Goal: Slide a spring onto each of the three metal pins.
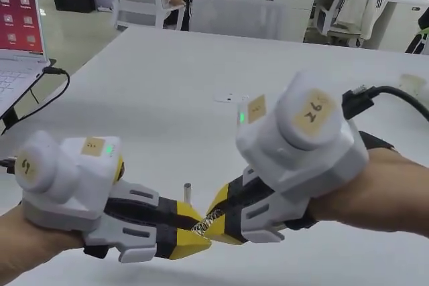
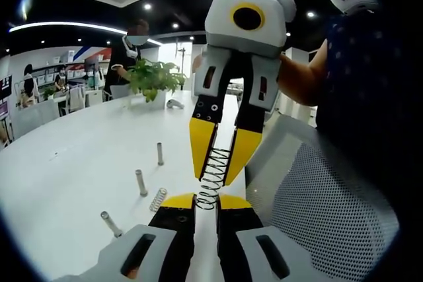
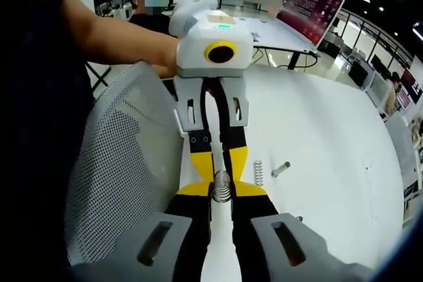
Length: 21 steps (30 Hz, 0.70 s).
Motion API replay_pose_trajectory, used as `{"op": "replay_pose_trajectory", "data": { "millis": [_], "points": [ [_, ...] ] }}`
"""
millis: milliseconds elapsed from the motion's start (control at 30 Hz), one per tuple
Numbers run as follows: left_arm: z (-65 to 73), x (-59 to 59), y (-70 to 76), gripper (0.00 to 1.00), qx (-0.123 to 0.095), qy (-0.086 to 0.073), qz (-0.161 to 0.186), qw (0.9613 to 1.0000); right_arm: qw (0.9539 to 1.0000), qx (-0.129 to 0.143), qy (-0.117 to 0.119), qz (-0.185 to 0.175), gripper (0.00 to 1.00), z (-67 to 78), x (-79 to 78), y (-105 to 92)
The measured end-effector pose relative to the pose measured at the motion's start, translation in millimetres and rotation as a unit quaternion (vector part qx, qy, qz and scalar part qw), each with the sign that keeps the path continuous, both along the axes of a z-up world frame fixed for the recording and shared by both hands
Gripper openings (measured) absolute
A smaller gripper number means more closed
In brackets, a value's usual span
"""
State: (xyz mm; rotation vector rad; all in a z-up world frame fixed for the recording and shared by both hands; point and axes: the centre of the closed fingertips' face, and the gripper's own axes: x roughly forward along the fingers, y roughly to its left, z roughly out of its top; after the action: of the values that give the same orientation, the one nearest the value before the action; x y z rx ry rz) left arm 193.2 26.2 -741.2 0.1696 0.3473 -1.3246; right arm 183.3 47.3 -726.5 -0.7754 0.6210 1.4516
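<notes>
A small steel spring spans the gap between my two grippers, which meet tip to tip low over the white table. My left gripper is shut on one end of the spring, and my right gripper is shut on the other end. One metal pin stands upright just behind the tips. In the left gripper view three upright pins stand in a row, with a loose spring lying beside them.
An open laptop and its black cable sit at the table's left edge. A small white item lies mid-table. A grey mesh chair is close behind the grippers. A potted plant stands at the far end.
</notes>
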Motion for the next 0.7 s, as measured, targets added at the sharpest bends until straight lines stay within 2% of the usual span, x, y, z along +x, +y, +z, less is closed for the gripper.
{"op": "replay_pose_trajectory", "data": {
  "millis": [167, 367, 700],
  "points": [
    [0.6, 1.6, 0.8, 0.04, -0.003, 0.002, 0.003, 1.0000, 1.0000, -0.002, 0.001, -0.001, 0.08, 0.5, 1.9, -1.2],
    [-1.1, 5.8, 5.9, 0.11, -0.002, 0.009, 0.017, 0.9998, 1.0000, -0.006, -0.001, -0.006, 0.08, 0.9, 6.9, -5.3],
    [-0.2, 18.1, 24.8, 0.23, -0.011, 0.013, 0.059, 0.9981, 0.9997, -0.014, 0.000, -0.022, 0.08, -0.4, 15.6, -19.2]
  ]
}}
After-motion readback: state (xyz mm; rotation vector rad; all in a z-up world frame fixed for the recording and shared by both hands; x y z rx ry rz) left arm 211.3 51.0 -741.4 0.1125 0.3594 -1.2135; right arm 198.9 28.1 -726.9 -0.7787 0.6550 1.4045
